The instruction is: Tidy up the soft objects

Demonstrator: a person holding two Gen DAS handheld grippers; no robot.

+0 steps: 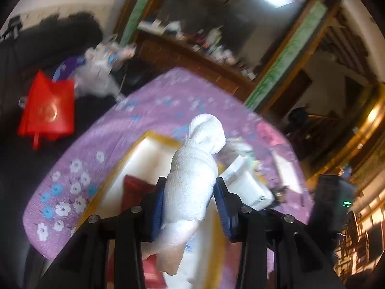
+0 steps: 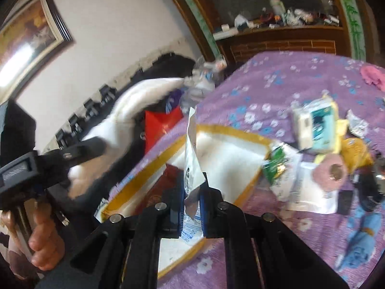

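My left gripper (image 1: 190, 183) is shut on a rolled white towel (image 1: 204, 134), which sticks up and hangs down between the blue pads. It is above an open box with a yellow rim (image 1: 158, 136) and a white inside, which lies on the purple floral bedspread (image 1: 79, 149). In the right wrist view the same towel (image 2: 134, 101) is at the left, held up by a hand (image 2: 45, 236) on the left tool. My right gripper (image 2: 192, 180) is shut on a thin white printed packet (image 2: 191, 144) over the box rim (image 2: 231, 134). A dark red item (image 2: 158, 187) lies in the box.
Right of the box, the bed holds a tissue pack (image 2: 315, 122), a pink roll (image 2: 332, 171), a green packet (image 2: 276, 166), a yellow cloth (image 2: 356, 151), a blue cloth (image 2: 361, 240) and a pink cloth (image 2: 373, 74). A red bag (image 1: 48, 110) sits beside the bed. A cluttered shelf (image 2: 288, 21) stands behind.
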